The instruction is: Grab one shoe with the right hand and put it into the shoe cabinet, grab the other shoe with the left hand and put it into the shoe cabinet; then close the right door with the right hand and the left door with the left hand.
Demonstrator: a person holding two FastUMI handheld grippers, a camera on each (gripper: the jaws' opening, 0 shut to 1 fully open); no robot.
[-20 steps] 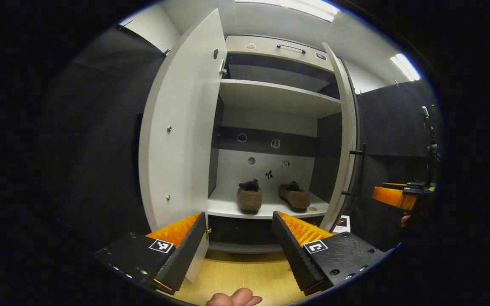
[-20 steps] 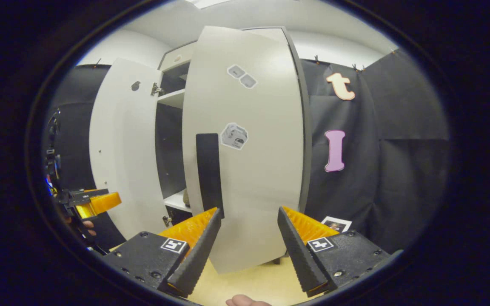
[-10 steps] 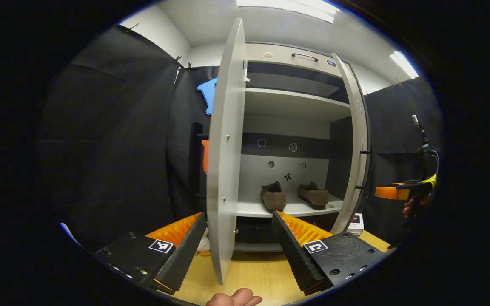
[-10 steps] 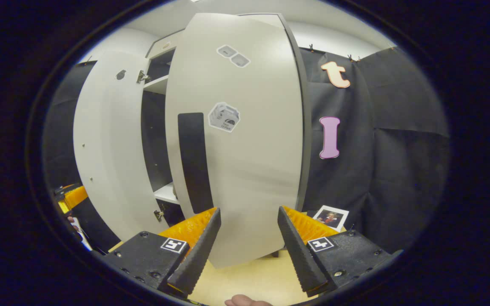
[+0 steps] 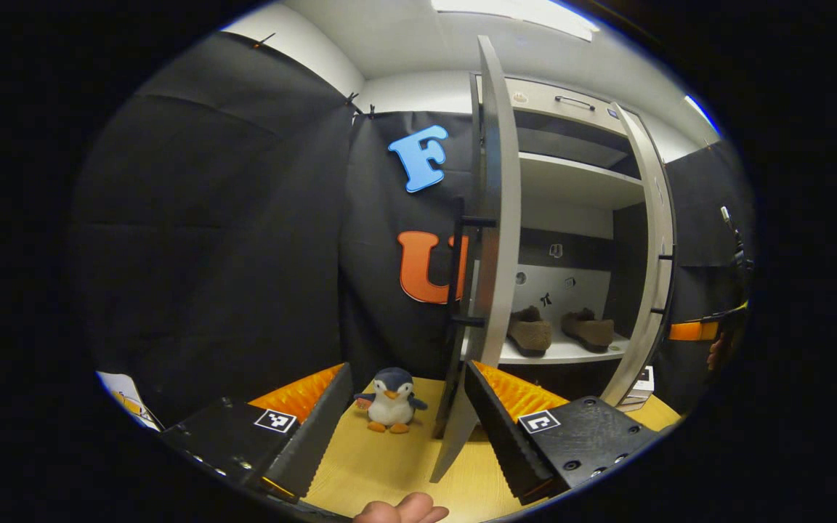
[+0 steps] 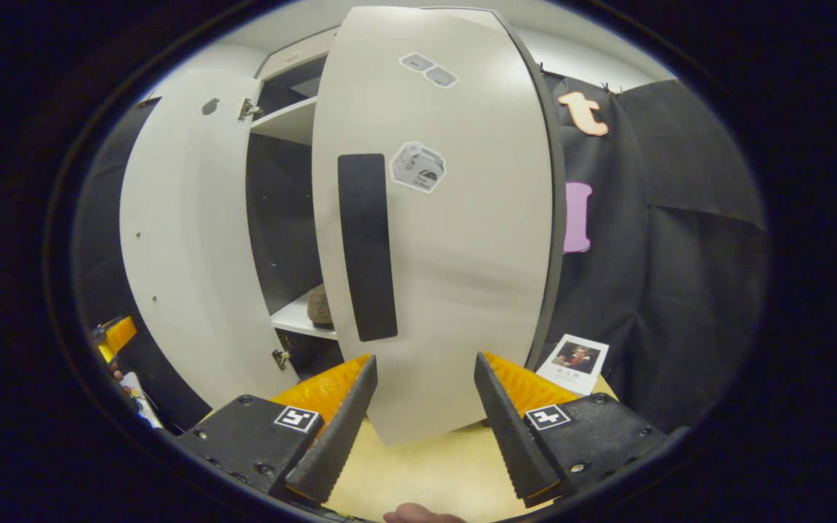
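Observation:
Two brown fuzzy shoes [image 5: 530,330] [image 5: 588,328] sit side by side on the lower shelf of the white shoe cabinet [image 5: 571,171]. The left door [image 5: 495,218] stands open, edge-on to me, with its black handle [image 5: 461,269] on the outer side. My left gripper [image 5: 408,367] is open, low in front of that door's edge, holding nothing. The right door [image 6: 455,240] is partly open; my right gripper [image 6: 424,359] is open just before its outer face, beside the black handle strip [image 6: 368,247]. One shoe [image 6: 319,306] peeks past the door.
A small penguin toy [image 5: 389,399] stands on the wooden floor [image 5: 389,465] left of the left door. A photo card [image 6: 575,356] leans against the black cloth wall right of the cabinet. The other gripper and a hand [image 5: 698,333] hold at the far right.
My left gripper has swung left around the left door, from facing its inner side to its edge, bringing the penguin into view. My right gripper has drawn closer to the right door.

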